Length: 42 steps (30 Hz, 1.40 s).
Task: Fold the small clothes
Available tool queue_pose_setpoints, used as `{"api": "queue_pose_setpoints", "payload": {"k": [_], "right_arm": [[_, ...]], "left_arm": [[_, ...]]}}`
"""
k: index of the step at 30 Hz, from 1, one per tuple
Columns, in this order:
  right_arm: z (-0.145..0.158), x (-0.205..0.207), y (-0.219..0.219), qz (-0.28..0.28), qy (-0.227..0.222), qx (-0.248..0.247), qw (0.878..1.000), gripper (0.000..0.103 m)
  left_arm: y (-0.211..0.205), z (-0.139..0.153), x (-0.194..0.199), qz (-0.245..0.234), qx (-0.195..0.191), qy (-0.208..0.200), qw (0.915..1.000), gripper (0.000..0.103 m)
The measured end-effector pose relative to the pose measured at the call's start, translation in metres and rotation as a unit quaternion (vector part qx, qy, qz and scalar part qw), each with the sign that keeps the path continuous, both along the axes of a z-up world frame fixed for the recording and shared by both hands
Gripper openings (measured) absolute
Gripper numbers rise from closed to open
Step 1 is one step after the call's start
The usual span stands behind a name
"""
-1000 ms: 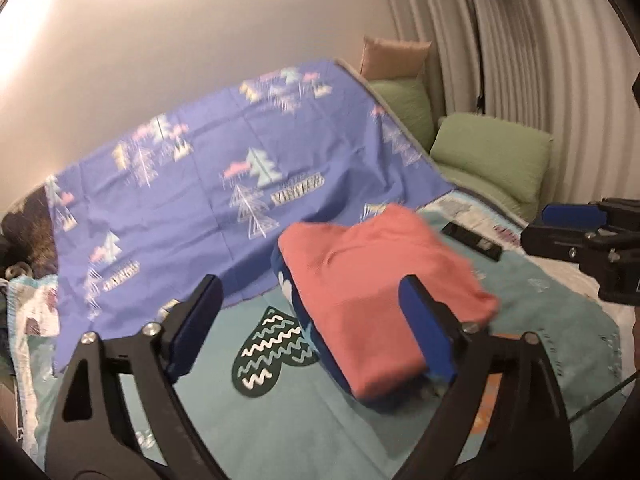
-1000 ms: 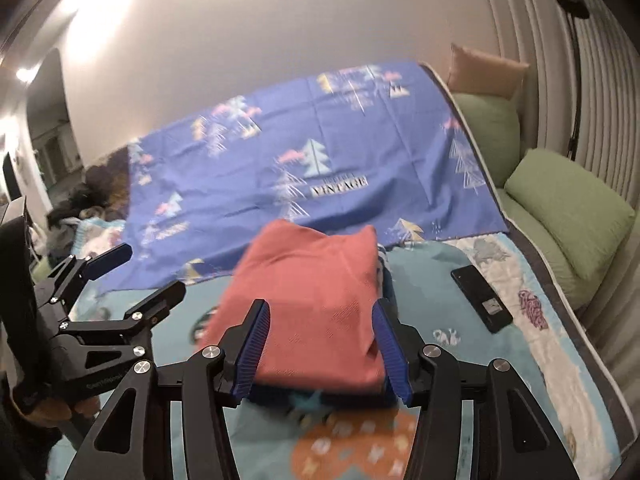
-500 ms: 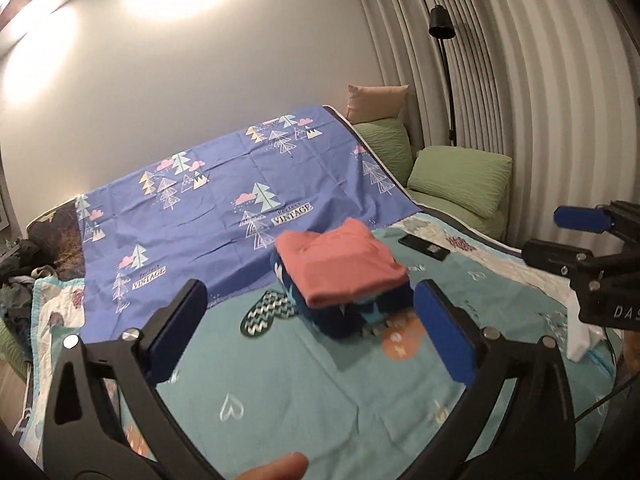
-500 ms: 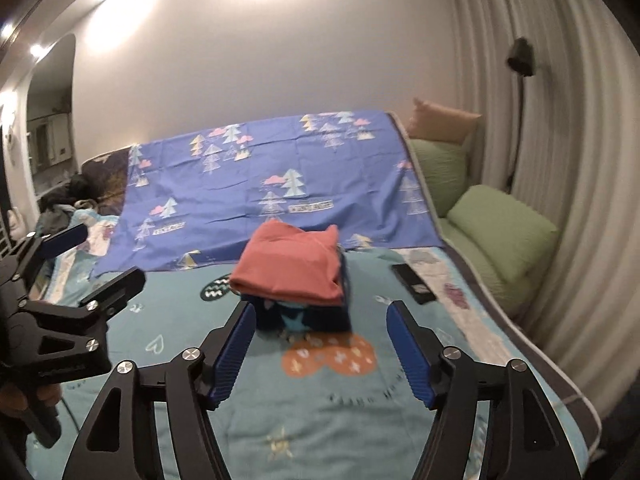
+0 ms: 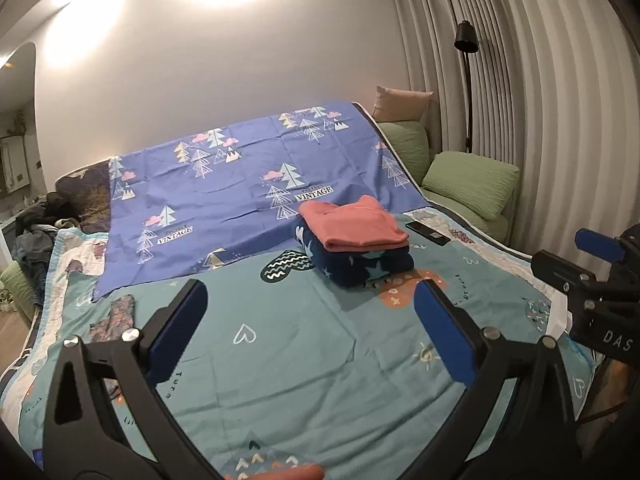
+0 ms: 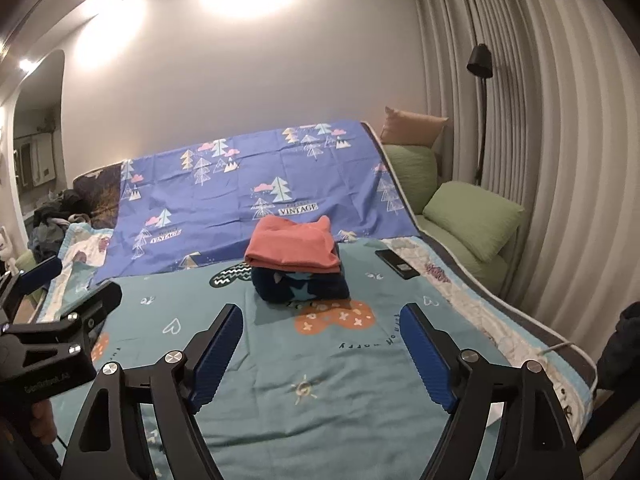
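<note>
On the bed (image 5: 288,344), left to right: left gripper (image 5: 312,320) spread wide, empty; blue sheet (image 5: 240,184) reading "VINTAGE"; folded coral garment (image 6: 294,246) atop navy star garment (image 6: 304,288), mid-bed; right gripper (image 6: 320,340) opening, empty; probably a phone (image 6: 396,263) near the right edge.

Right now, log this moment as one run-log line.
left gripper: open, empty | right gripper: jaws opening, empty | coral garment: folded, atop navy garment | stack: on bed, untouched

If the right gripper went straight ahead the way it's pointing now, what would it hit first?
Probably the teal bedspread, since the right gripper, jaws opening and empty, tilts downward. If it cleared that, the folded clothes stack comes next; depth is unclear.
</note>
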State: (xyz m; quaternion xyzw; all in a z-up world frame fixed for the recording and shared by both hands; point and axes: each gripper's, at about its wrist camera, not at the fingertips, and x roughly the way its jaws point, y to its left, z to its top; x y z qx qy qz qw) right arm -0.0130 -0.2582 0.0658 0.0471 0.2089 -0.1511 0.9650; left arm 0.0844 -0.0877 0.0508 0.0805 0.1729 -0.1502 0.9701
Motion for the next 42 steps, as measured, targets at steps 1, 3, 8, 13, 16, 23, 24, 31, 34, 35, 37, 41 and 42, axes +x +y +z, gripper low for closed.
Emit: {"api": "queue_pose_setpoints", "payload": {"k": [1, 3, 8, 13, 16, 23, 24, 31, 34, 35, 37, 41, 42], "right_arm": [[0.0, -0.003, 0.002, 0.0, -0.002, 0.001, 1.0, 0.083], [-0.001, -0.011, 0.008, -0.001, -0.003, 0.003, 1.0, 0.084], [-0.004, -0.023, 0.02, -0.003, -0.002, -0.003, 1.0, 0.085], [-0.008, -0.032, 0.029, 0.004, 0.001, -0.003, 1.0, 0.086], [-0.01, -0.035, 0.033, 0.006, 0.002, -0.005, 1.0, 0.086], [-0.009, -0.04, 0.037, 0.004, 0.0, -0.011, 1.0, 0.087], [-0.01, -0.039, 0.037, 0.004, 0.001, -0.011, 1.0, 0.087], [-0.009, -0.039, 0.037, 0.001, 0.006, -0.008, 1.0, 0.087], [-0.01, -0.037, 0.038, 0.002, 0.009, -0.007, 1.0, 0.087], [-0.01, -0.037, 0.038, 0.003, 0.01, -0.007, 1.0, 0.087], [-0.012, -0.036, 0.04, 0.005, 0.012, -0.006, 1.0, 0.087], [-0.014, -0.035, 0.04, 0.007, 0.014, -0.004, 1.0, 0.087], [-0.014, -0.034, 0.04, 0.007, 0.015, -0.004, 1.0, 0.087]], "left_arm": [[0.002, -0.001, -0.003, 0.0, -0.001, -0.001, 1.0, 0.103], [0.007, -0.006, -0.011, 0.001, -0.005, 0.005, 1.0, 0.103], [0.017, -0.017, -0.024, 0.011, -0.01, 0.016, 0.9998, 0.103], [0.02, -0.019, -0.036, 0.017, -0.002, 0.011, 0.9998, 0.103], [0.019, -0.018, -0.041, 0.015, -0.001, 0.009, 0.9999, 0.103], [0.021, -0.02, -0.047, 0.014, -0.004, 0.013, 0.9998, 0.103], [0.021, -0.02, -0.047, 0.014, -0.004, 0.013, 0.9998, 0.103], [0.02, -0.022, -0.047, 0.013, -0.004, 0.022, 0.9997, 0.103], [0.021, -0.024, -0.048, 0.014, -0.004, 0.025, 0.9996, 0.103], [0.021, -0.024, -0.048, 0.015, -0.003, 0.027, 0.9995, 0.103], [0.021, -0.025, -0.047, 0.016, -0.002, 0.029, 0.9995, 0.103], [0.022, -0.025, -0.047, 0.017, -0.003, 0.031, 0.9994, 0.103], [0.022, -0.026, -0.047, 0.016, -0.003, 0.031, 0.9994, 0.103]]}}
